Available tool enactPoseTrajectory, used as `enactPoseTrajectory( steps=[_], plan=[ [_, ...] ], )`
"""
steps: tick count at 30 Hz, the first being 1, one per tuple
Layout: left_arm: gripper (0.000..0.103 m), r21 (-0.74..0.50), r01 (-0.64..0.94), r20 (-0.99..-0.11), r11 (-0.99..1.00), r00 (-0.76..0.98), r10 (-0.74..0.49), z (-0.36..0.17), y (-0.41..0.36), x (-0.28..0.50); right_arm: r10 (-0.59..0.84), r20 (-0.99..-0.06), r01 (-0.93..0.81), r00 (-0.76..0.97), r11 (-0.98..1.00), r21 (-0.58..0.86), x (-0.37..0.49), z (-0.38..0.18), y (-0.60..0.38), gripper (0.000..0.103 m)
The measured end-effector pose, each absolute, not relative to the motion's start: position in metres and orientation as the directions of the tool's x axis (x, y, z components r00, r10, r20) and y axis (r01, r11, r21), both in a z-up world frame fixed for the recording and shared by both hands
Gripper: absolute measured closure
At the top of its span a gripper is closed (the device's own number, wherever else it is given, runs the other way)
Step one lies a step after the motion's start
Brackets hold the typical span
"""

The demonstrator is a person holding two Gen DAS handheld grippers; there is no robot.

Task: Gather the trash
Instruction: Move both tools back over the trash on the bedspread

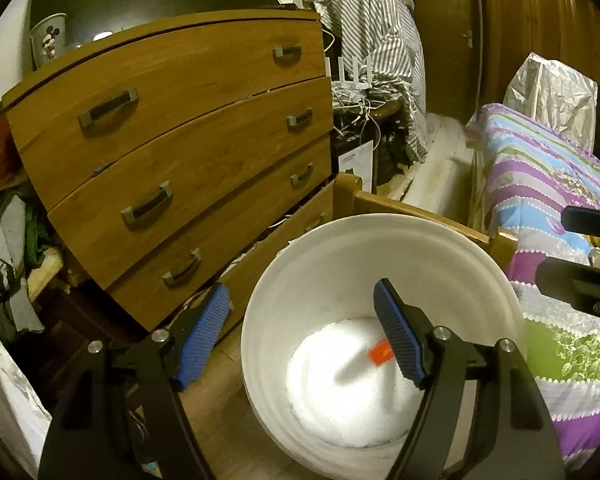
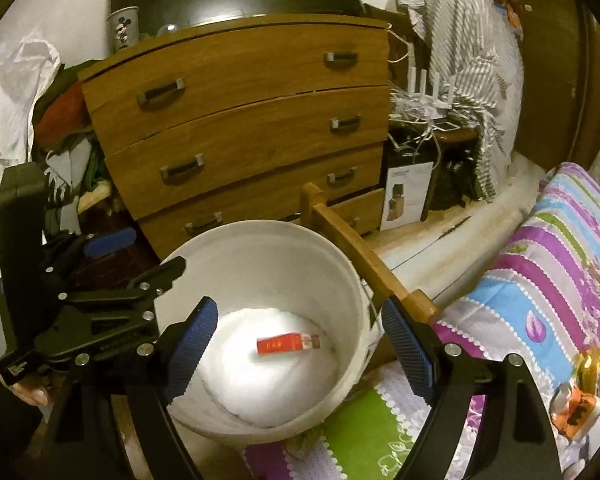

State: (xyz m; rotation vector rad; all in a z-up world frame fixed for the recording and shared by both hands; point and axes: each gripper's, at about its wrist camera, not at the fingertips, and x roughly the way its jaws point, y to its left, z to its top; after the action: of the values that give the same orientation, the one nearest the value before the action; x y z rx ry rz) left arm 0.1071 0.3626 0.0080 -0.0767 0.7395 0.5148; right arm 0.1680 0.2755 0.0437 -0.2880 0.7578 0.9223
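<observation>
Both the left claw and right claw gape empty over the white bucket holding a red wrapper.

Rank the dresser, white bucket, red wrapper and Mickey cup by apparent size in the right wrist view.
1. dresser
2. white bucket, magnified by nearness
3. Mickey cup
4. red wrapper, close to the cup; unsure.

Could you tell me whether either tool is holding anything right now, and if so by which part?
Nothing is held. Both the left tool and right tool stand open over the white bucket; the red wrapper lies inside.
</observation>
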Motion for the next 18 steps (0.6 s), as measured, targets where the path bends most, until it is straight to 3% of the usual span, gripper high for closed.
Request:
enactPoseTrajectory(
  steps=[6,18],
  plan=[
    [0.027,0.087,-0.5,-0.635,0.862,0.639,0.435,0.018,0.35,0.094,0.608,-0.641,-0.764,0.468,0.643,0.053,0.154,0.052,0.244,0.019],
    [0.016,0.021,-0.495,-0.457,0.869,0.768,0.448,0.055,0.257,0.06,0.446,-0.326,-0.513,0.833,0.844,-0.157,0.078,0.071,0.12,0.016]
  ],
)
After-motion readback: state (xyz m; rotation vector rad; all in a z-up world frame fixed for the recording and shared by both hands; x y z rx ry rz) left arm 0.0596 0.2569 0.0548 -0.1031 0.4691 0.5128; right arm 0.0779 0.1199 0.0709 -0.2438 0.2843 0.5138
